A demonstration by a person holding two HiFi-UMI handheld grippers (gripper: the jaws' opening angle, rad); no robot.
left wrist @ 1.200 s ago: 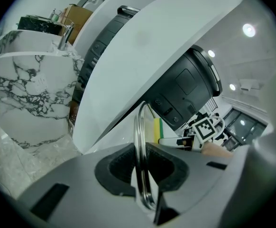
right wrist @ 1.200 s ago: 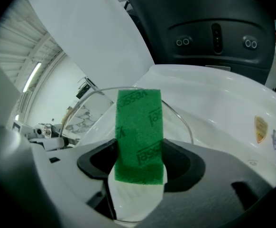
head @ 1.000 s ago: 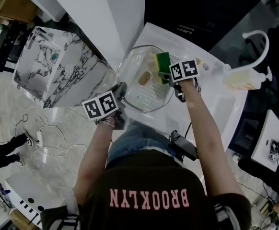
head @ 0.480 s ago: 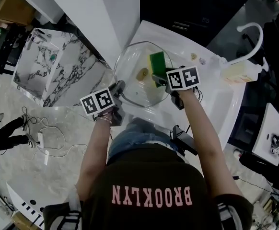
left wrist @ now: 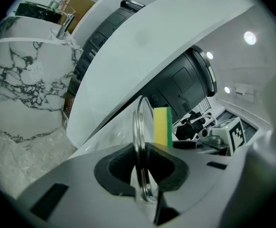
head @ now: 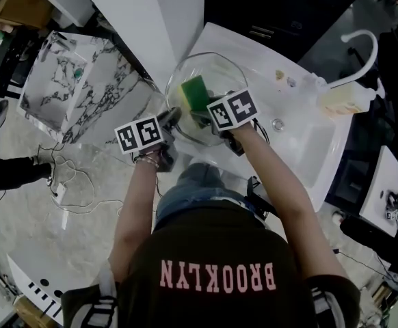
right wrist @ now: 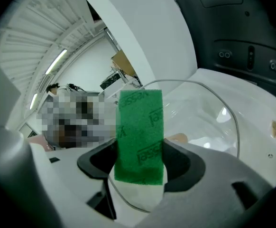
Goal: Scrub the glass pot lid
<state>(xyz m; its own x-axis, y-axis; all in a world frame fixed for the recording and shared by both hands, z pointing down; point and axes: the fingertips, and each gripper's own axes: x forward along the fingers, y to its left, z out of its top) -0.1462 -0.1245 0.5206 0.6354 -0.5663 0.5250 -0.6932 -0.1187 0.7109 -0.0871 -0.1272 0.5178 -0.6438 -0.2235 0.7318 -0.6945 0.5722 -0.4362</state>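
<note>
Glass pot lid (left wrist: 139, 127): rim clamped edge-on in left claw (left wrist: 145, 175). Right claw (right wrist: 140, 170) grips green sponge (right wrist: 139, 132), lid just ahead of it. Judged stiff, slippery, breakable; rim hold seems safest.

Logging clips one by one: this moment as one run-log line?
left gripper: shut on glass pot lid rim | right gripper: shut on sponge | sponge: beside lid face, contact unclear | place: over sink
</note>
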